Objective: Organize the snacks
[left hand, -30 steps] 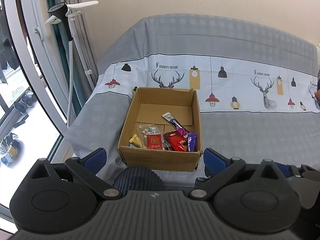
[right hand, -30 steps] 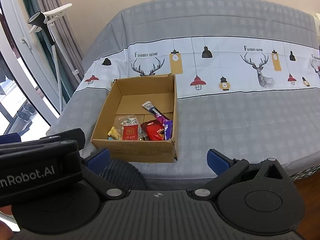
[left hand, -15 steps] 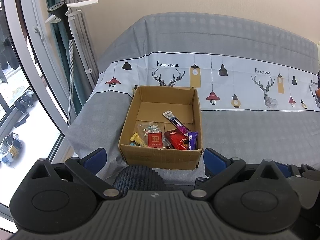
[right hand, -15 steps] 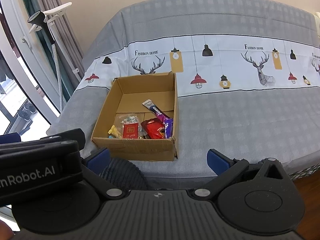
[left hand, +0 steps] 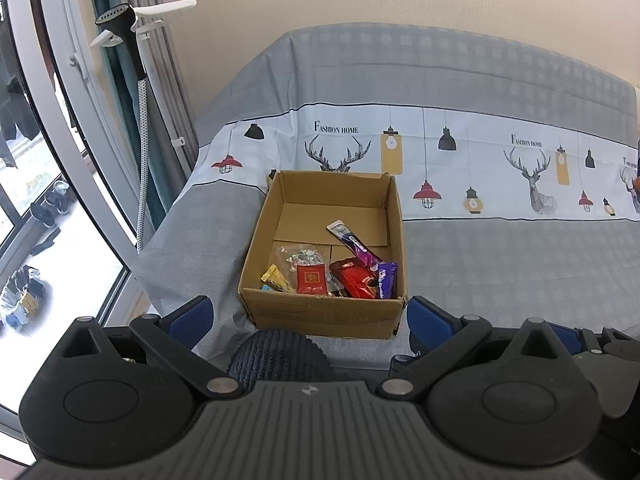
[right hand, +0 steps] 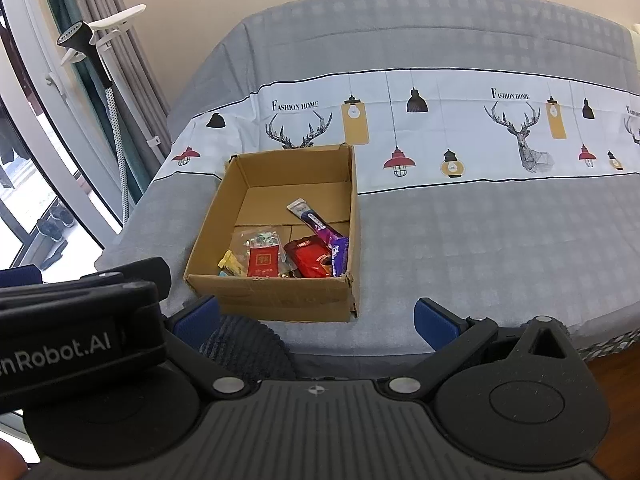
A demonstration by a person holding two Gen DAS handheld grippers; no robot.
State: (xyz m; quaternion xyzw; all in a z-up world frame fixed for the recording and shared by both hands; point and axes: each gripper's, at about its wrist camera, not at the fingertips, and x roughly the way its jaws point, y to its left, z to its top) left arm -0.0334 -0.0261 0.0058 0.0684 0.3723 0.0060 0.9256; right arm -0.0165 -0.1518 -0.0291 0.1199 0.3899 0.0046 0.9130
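Note:
An open cardboard box [left hand: 320,314] stands on the grey cloth-covered table, also in the right wrist view [right hand: 276,298]. Inside lie several snack packets: a red sachet [left hand: 310,278], a red wrapper [left hand: 354,282], a purple bar [left hand: 386,280], a long purple stick pack [left hand: 352,240] and a yellow candy [left hand: 276,278]; the red sachet [right hand: 262,260] and stick pack [right hand: 314,222] show in the right wrist view too. My left gripper [left hand: 308,316] is open and empty, just short of the box's near wall. My right gripper [right hand: 316,316] is open and empty, beside it.
The tablecloth [left hand: 480,148] has a white band with deer and lamp prints. A dark ribbed round object [left hand: 278,354] sits at the table's near edge below the box. A garment steamer stand [left hand: 132,32] and curtains stand left by the window. The left gripper body [right hand: 80,328] crowds the right view.
Both views have drifted slightly back and up from the box. Nothing in the box has moved and both grippers stay open.

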